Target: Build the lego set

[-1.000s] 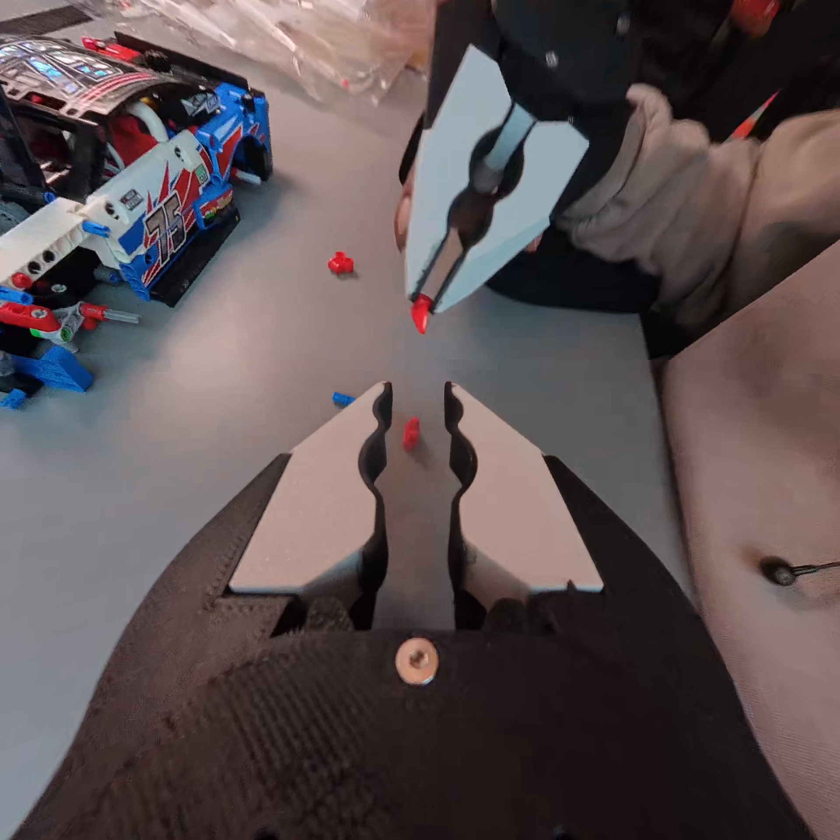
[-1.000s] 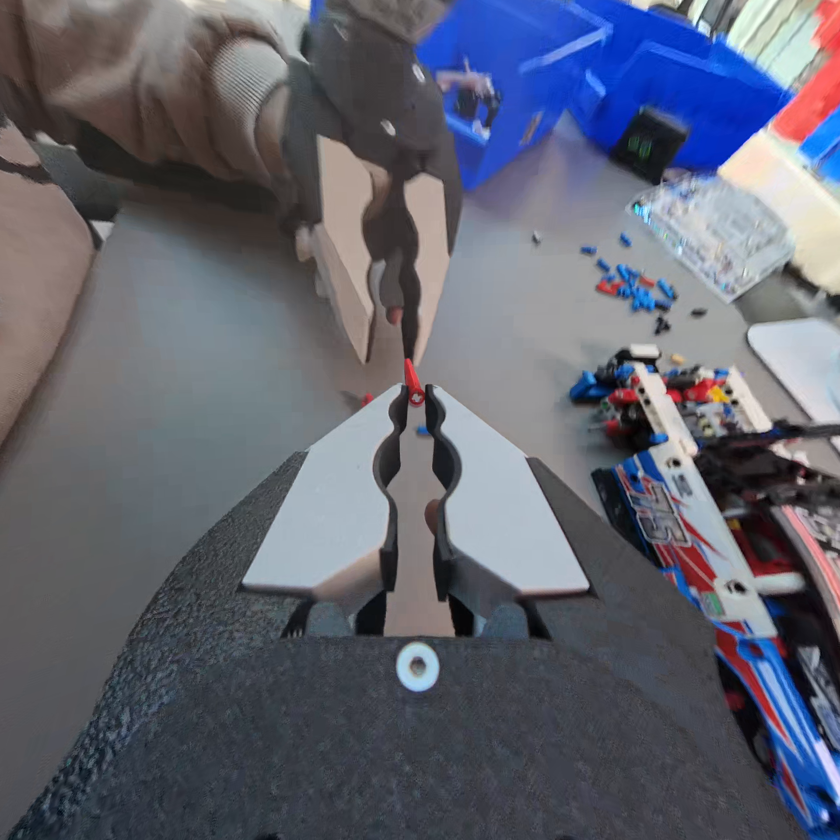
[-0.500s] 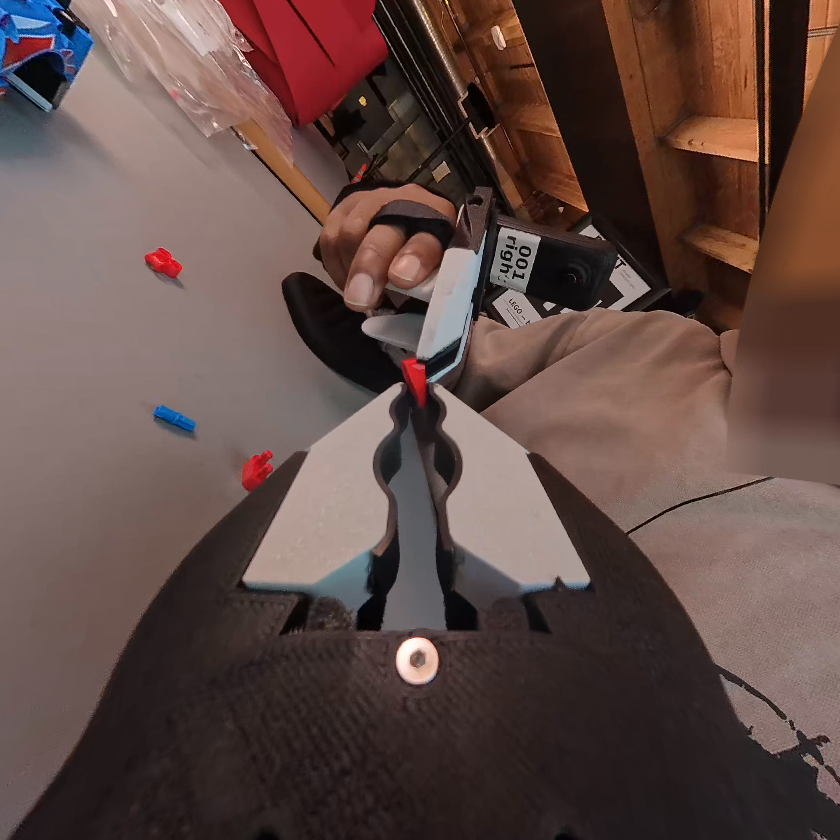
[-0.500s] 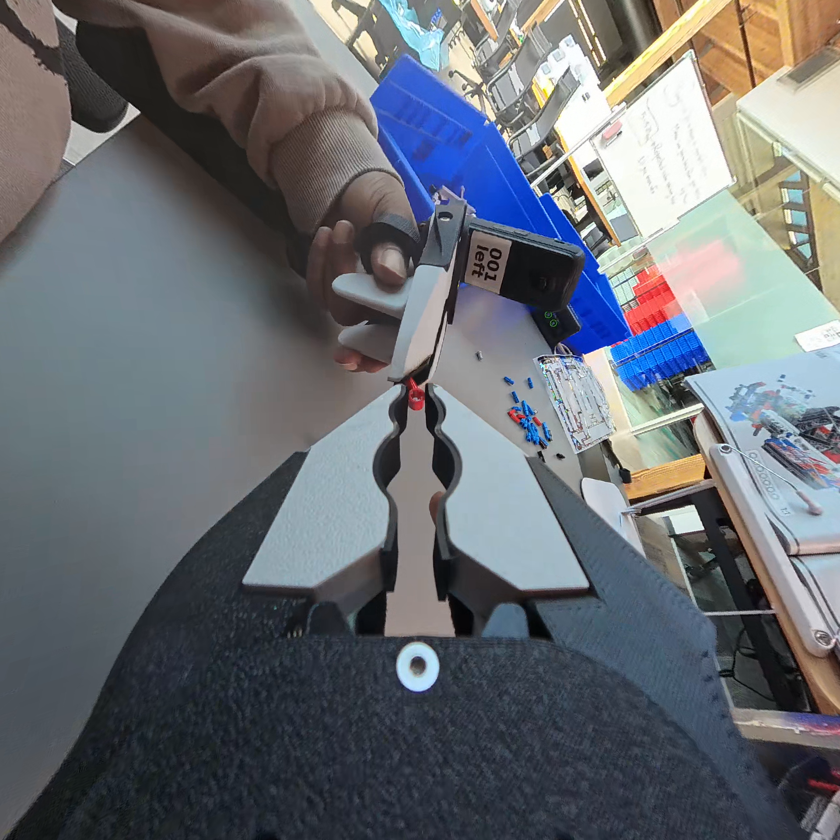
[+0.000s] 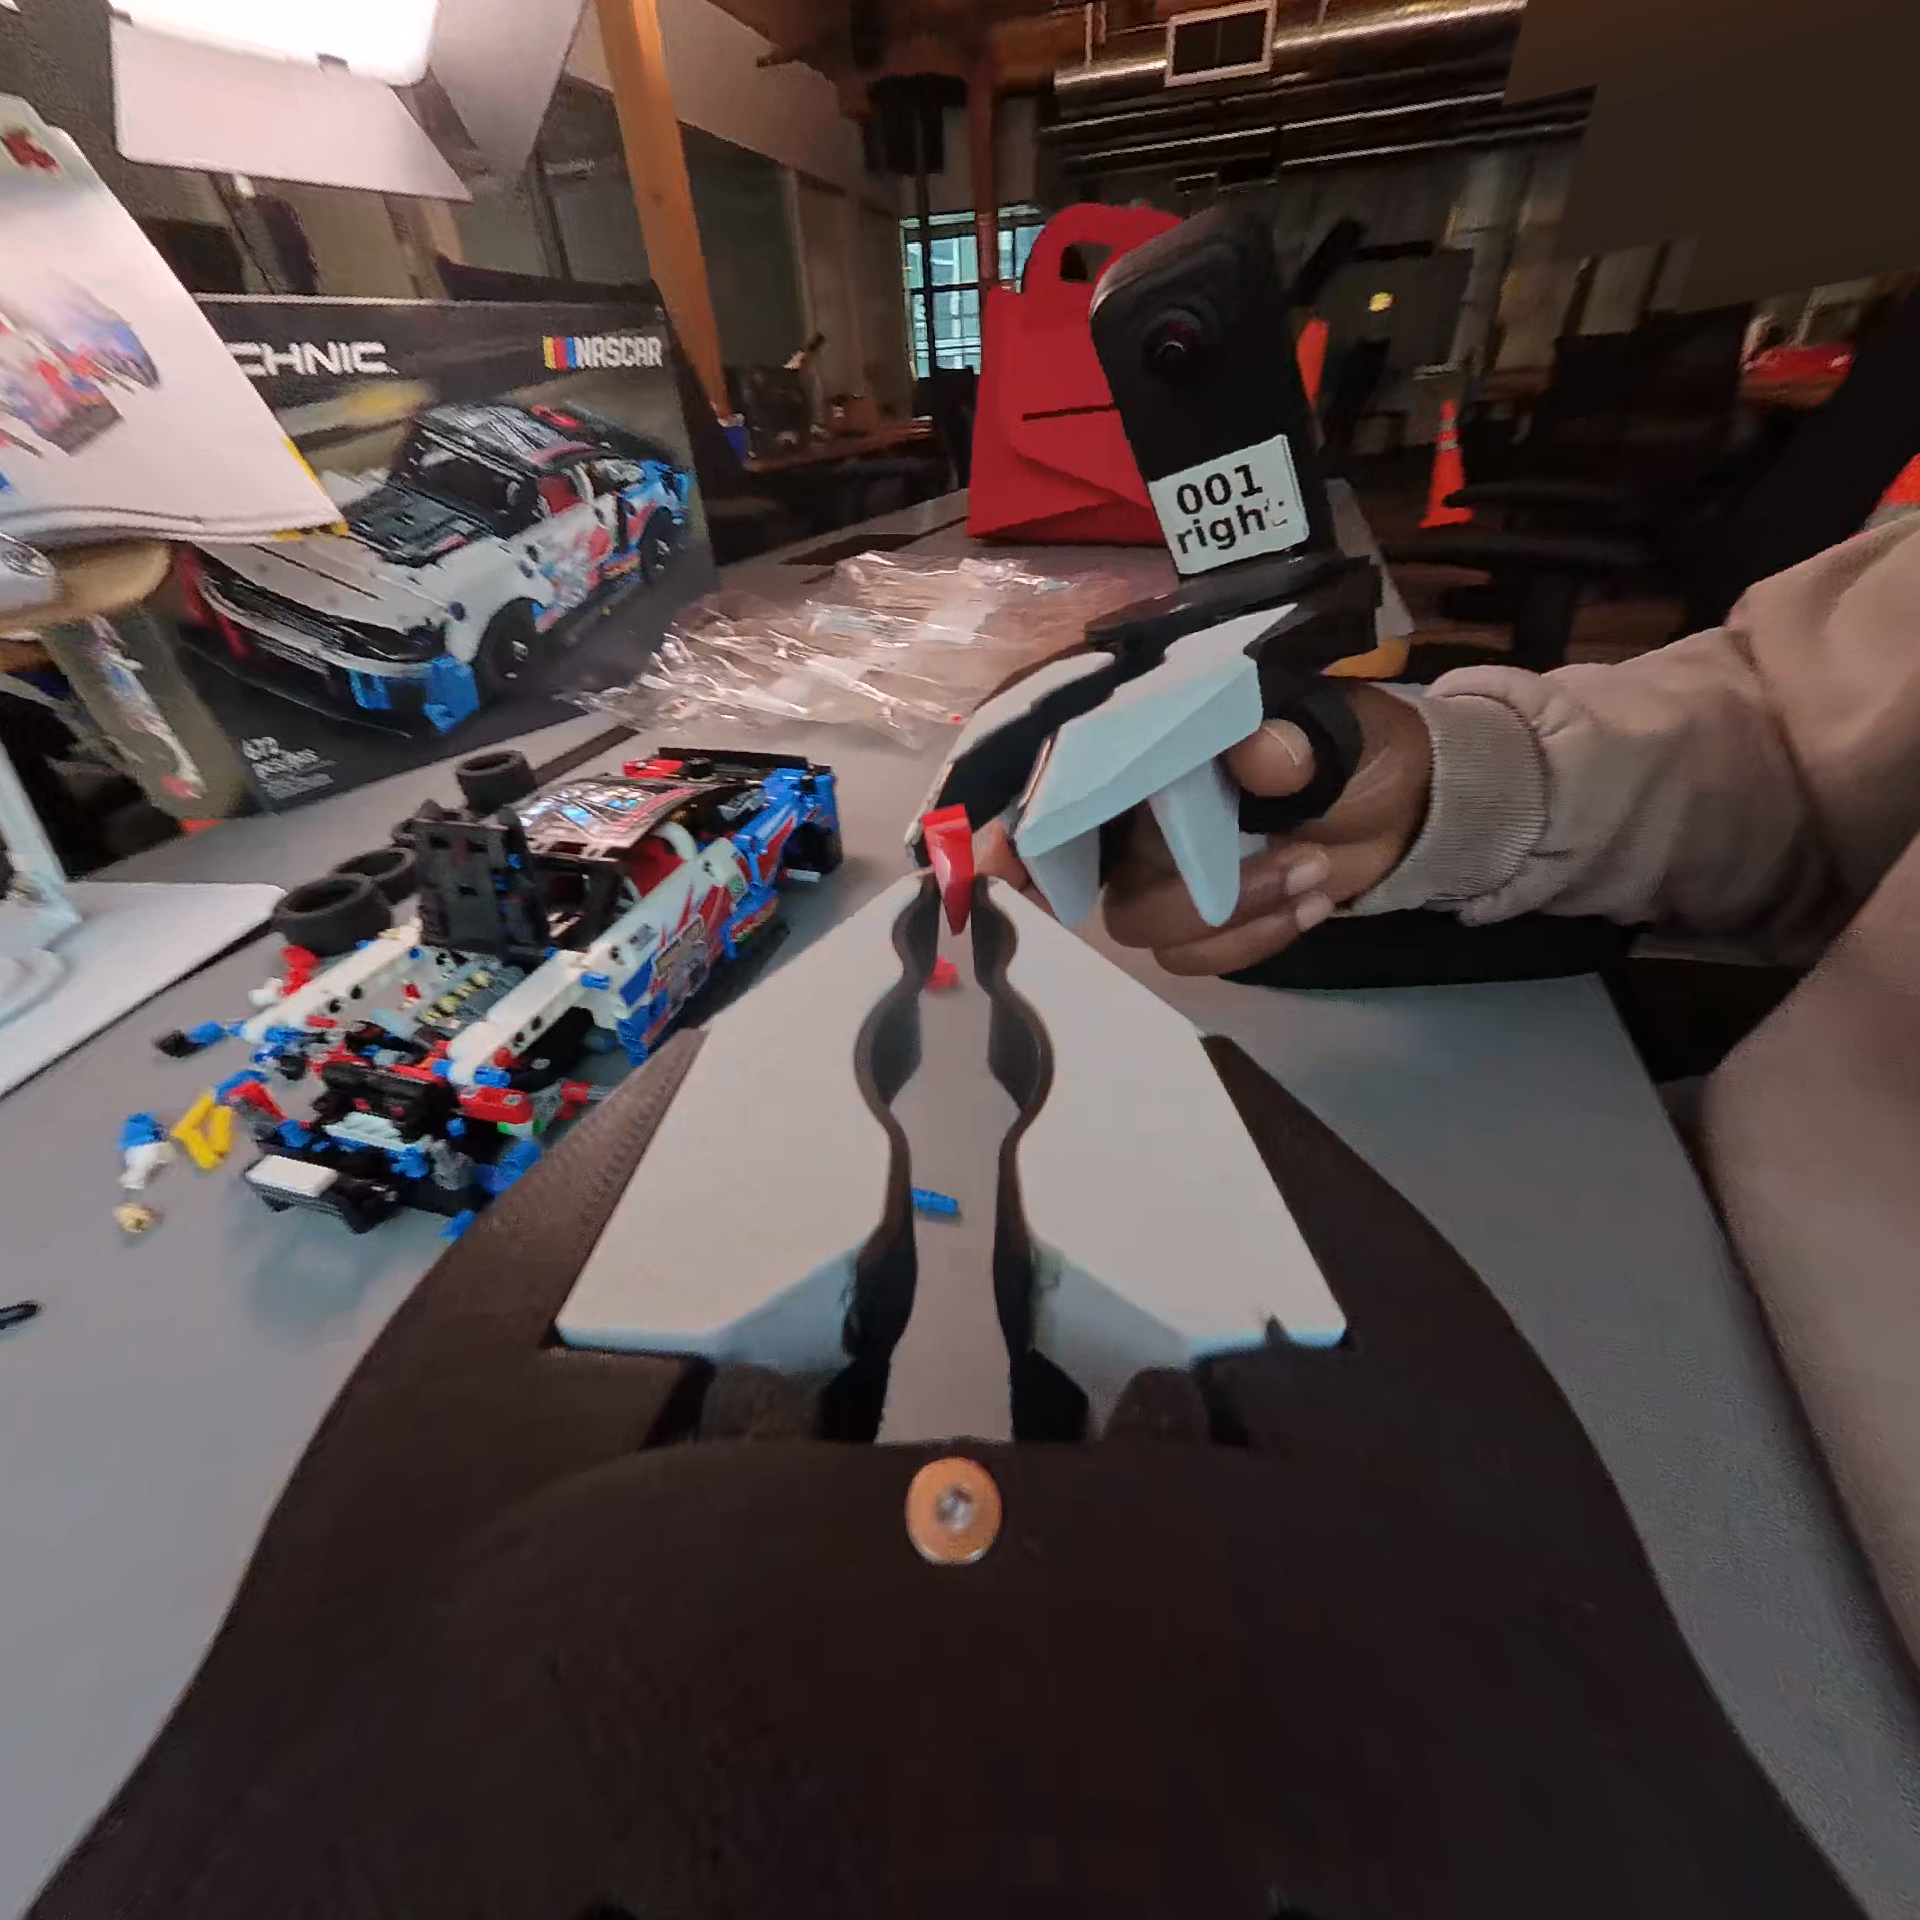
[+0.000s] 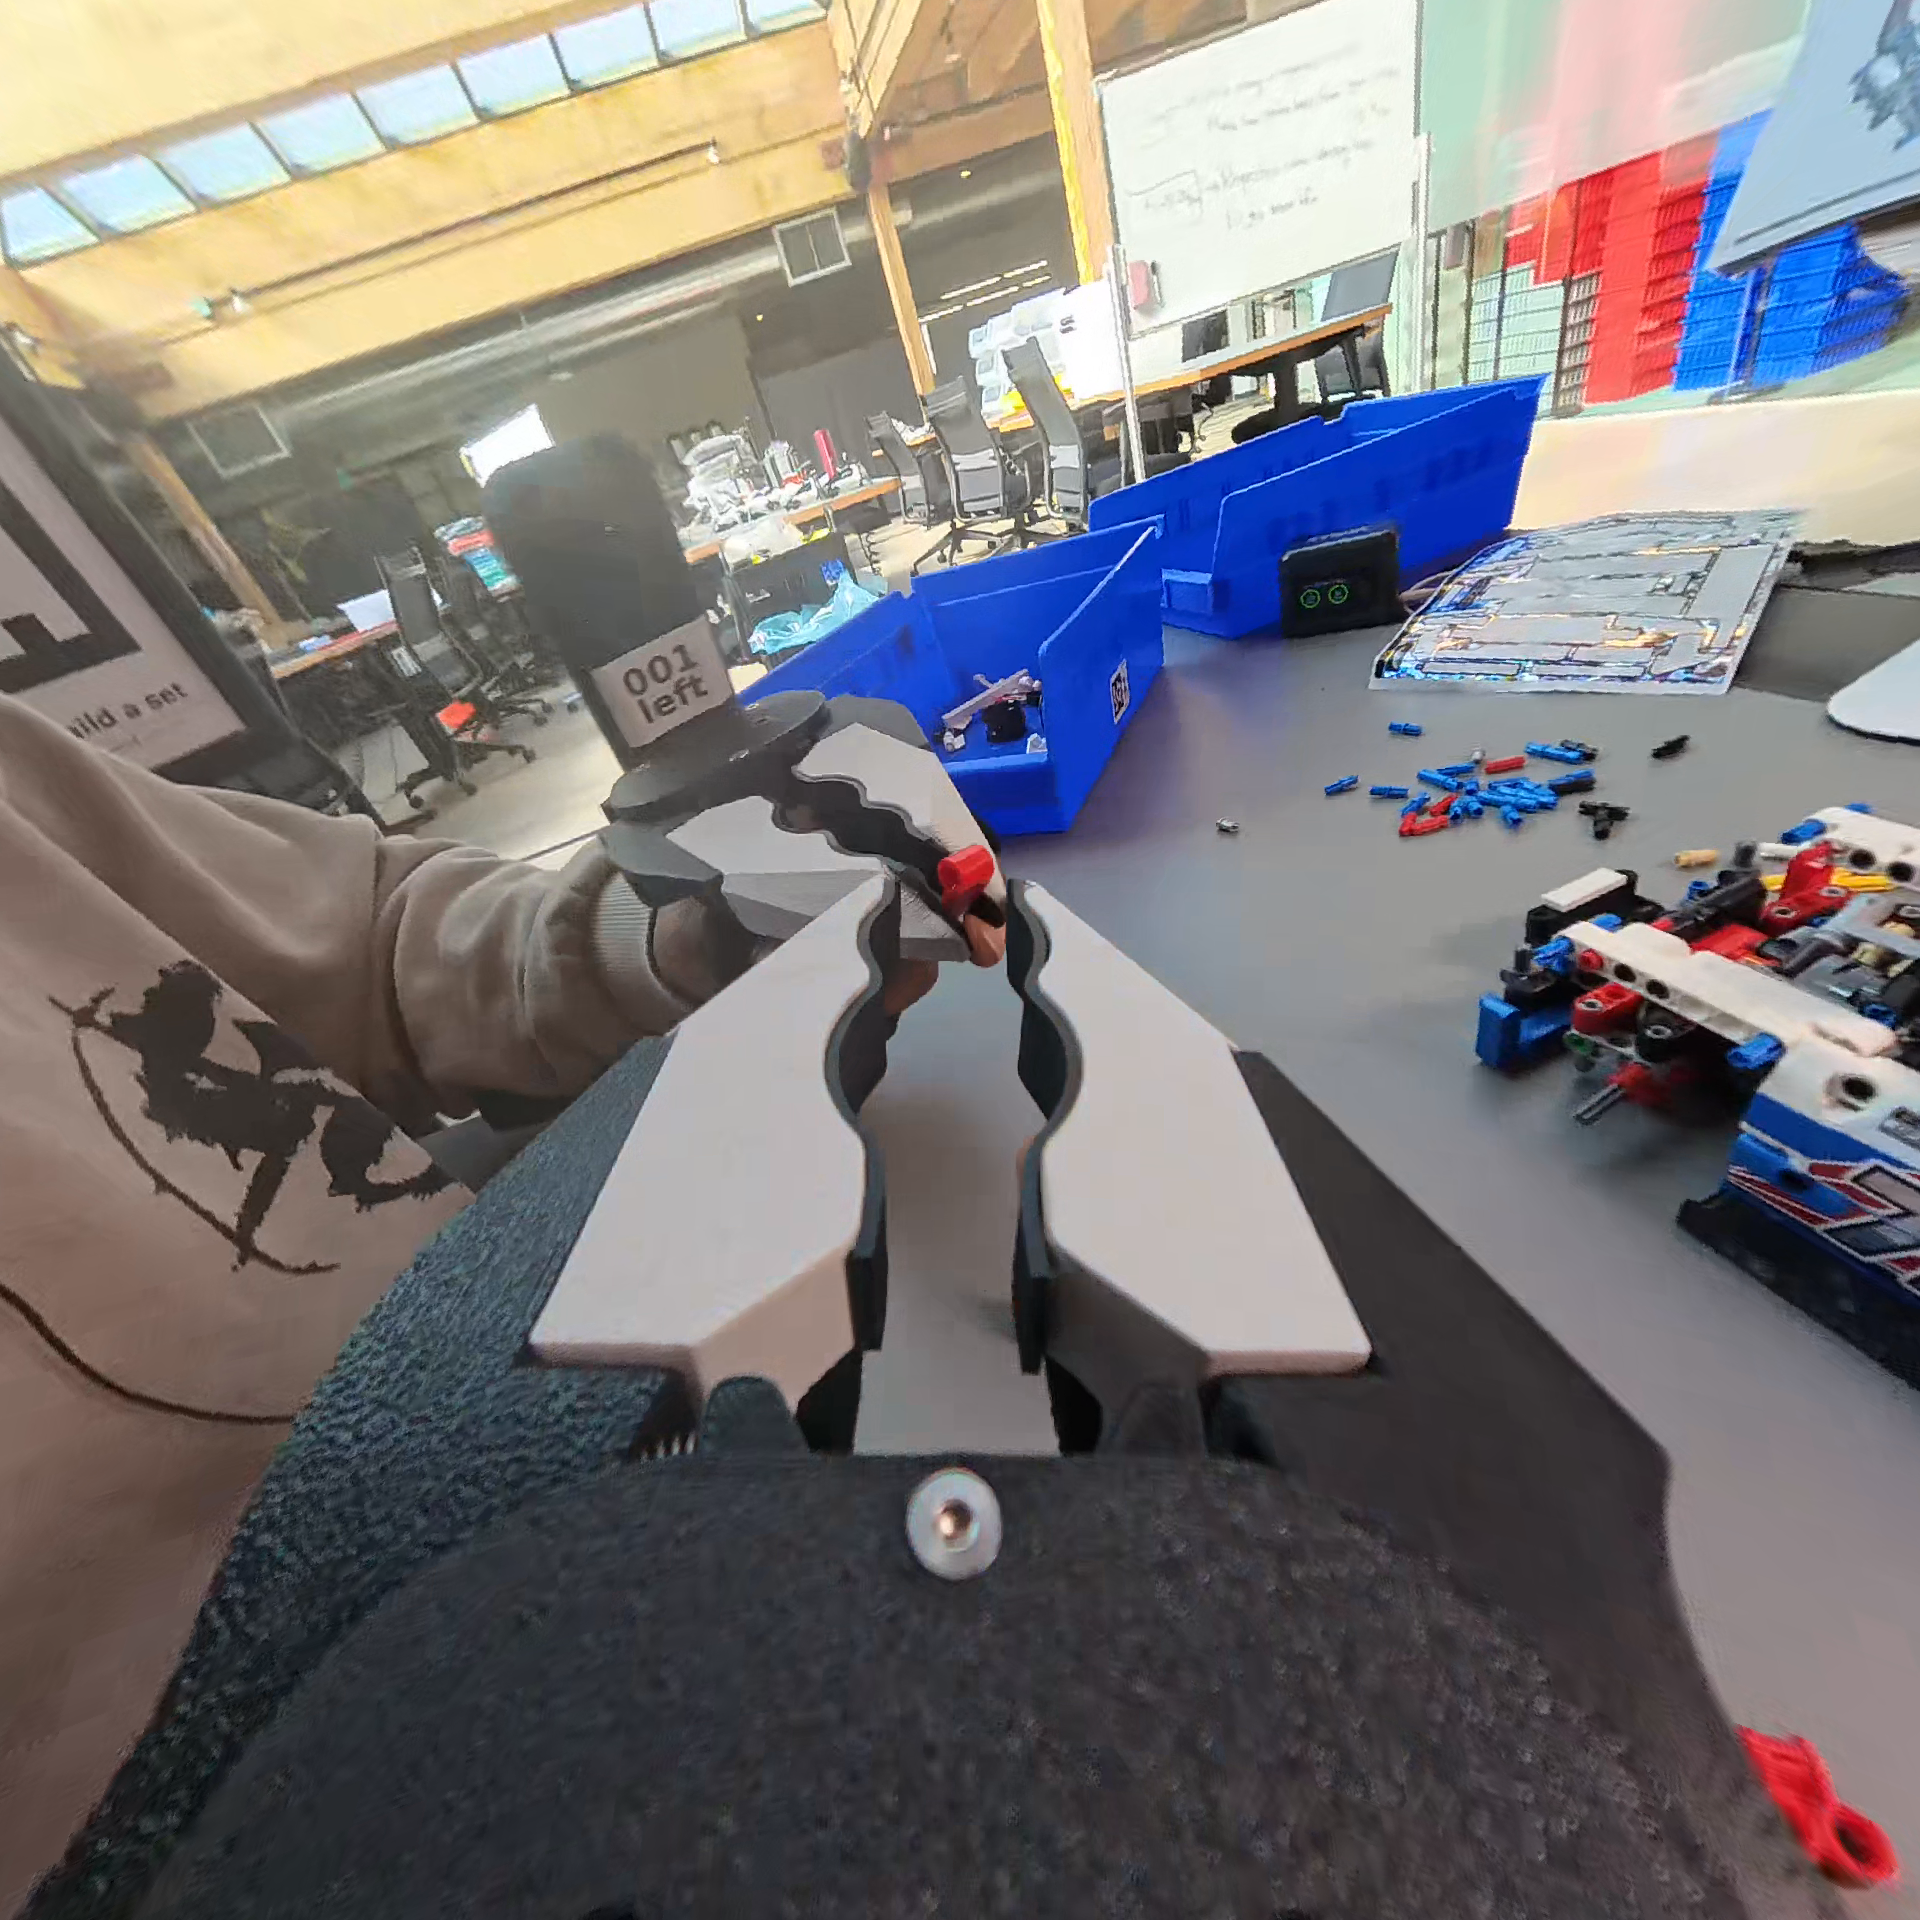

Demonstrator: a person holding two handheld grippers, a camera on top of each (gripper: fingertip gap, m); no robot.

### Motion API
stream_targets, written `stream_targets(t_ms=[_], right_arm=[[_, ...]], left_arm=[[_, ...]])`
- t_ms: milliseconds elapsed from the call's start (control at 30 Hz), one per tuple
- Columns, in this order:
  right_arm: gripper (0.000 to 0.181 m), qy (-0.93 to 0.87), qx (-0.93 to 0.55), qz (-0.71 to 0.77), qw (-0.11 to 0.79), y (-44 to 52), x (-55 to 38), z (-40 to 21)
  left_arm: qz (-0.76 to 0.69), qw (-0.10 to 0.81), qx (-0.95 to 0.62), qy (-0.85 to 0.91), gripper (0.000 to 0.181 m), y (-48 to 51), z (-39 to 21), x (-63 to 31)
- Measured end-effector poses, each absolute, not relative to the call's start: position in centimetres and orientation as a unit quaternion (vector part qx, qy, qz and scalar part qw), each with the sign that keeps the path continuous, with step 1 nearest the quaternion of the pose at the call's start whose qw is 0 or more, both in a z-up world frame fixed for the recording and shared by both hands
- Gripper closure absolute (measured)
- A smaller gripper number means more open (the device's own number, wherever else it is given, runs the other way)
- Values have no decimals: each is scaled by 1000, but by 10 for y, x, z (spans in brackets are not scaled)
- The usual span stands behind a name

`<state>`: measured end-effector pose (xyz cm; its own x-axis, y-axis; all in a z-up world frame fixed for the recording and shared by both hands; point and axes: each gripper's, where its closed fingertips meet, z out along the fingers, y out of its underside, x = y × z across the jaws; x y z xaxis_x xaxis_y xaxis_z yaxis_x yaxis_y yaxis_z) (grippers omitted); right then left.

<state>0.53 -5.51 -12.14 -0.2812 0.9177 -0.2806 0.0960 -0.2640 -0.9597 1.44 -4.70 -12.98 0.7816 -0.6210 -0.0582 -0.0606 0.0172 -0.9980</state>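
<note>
Grey table (image 5: 312,1455) carried the half-built car (image 5: 582,935) left of both tongs. The left gripper (image 5: 951,894) was pinched on the small red piece (image 5: 951,847) at its tips; the right gripper (image 6: 951,894) stood slightly parted, empty, just beside it.

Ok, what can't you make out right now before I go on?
- Red piece: left wrist view, partly hidden by the left gripper fingertips; exact shape unclear.
- Lego car: right wrist view, rear cut off by the right edge.
- Second red piece: right wrist view, blurred beside the right gripper body; type unclear.
</note>
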Motion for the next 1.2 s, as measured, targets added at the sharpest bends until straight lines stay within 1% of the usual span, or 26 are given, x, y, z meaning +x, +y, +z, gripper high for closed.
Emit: stream_targets(t_ms=[100,233,267,333,400,533,600,667,733,800,867,1000,1200], right_arm=[[173,-479,-512,613,363,-52,-1,-119],[177,-479,-513,602,379,-52,-3,-119],[177,-496,-506,594,381,-52,-3,-120],[178,-550,-479,573,374,-55,0,-121],[178,-622,-449,504,396,-49,3,-126],[178,-728,-384,391,411,-52,9,-140],[178,-755,-372,348,414,-53,6,-150],[178,-766,-367,335,409,-56,4,-157],[178,-772,-367,318,411,-54,4,-164],[178,-769,-369,320,412,-53,5,-165],[178,-768,-365,323,415,-53,7,-162],[178,-780,-349,291,431,-53,7,-163],[176,-723,-362,356,469,-52,0,-144]], left_arm=[[-139,687,-662,266,177,-45,-127,10],[-84,692,-662,277,177,-43,-128,7],[-94,687,-665,278,176,-44,-129,8],[-163,669,-673,269,174,-47,-131,12],[-252,644,-683,235,165,-49,-131,11],[-374,589,-696,171,160,-48,-135,7],[-390,567,-705,168,159,-48,-141,11],[-393,548,-715,182,162,-51,-148,18],[-384,539,-727,181,160,-50,-154,19],[-380,541,-730,177,164,-49,-154,18],[-393,540,-727,160,173,-47,-153,16],[-423,524,-725,144,173,-47,-154,17],[-496,539,-675,84,174,-45,-134,9]])
